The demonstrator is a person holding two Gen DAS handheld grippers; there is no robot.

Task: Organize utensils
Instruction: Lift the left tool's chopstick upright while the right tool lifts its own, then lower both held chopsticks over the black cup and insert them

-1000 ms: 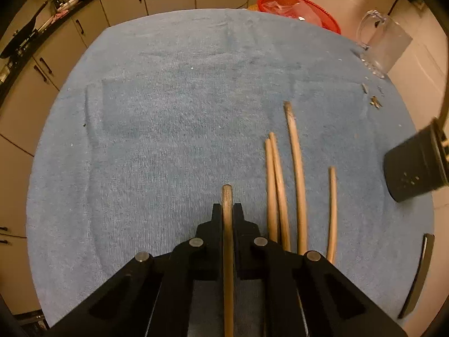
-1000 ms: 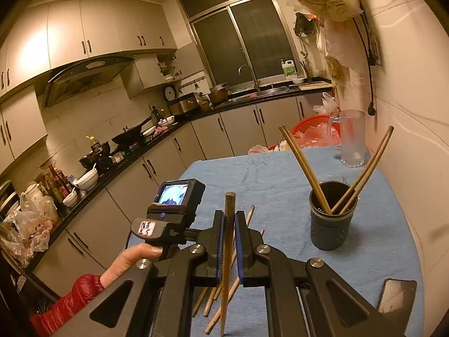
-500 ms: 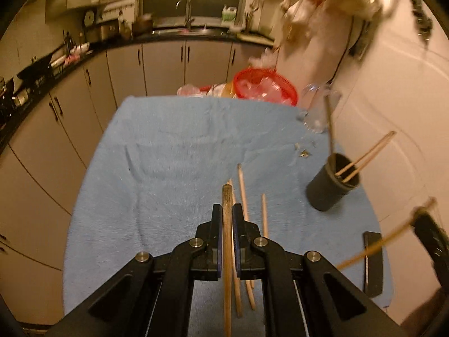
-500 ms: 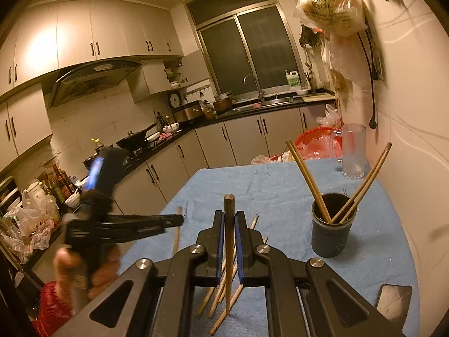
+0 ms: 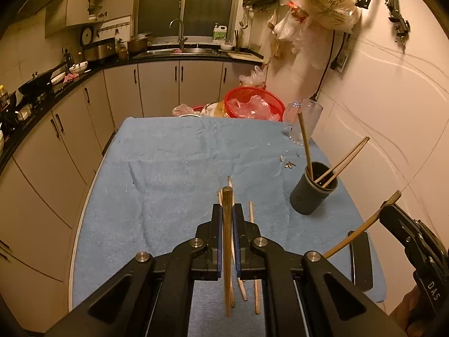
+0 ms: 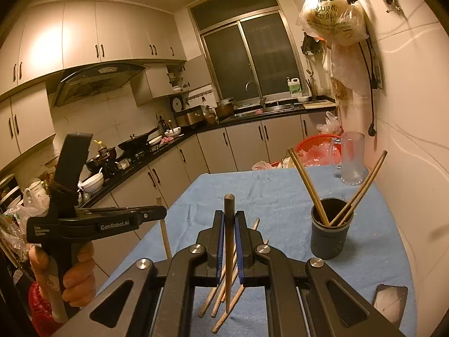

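Observation:
My left gripper is shut on a wooden chopstick, held above the blue towel. My right gripper is shut on another chopstick. It shows at the right of the left wrist view with its chopstick. The left gripper shows at the left of the right wrist view. A dark cup on the towel's right side holds three chopsticks. It also shows in the right wrist view. Several loose chopsticks lie on the towel under the grippers.
A dark flat phone lies at the towel's right front edge. A clear glass mug and a red basket stand at the far end. The wall runs along the right; cabinets line the left.
My left gripper has lifted and tilted up from the towel with its chopstick. My right gripper has stayed roughly level, holding its chopstick.

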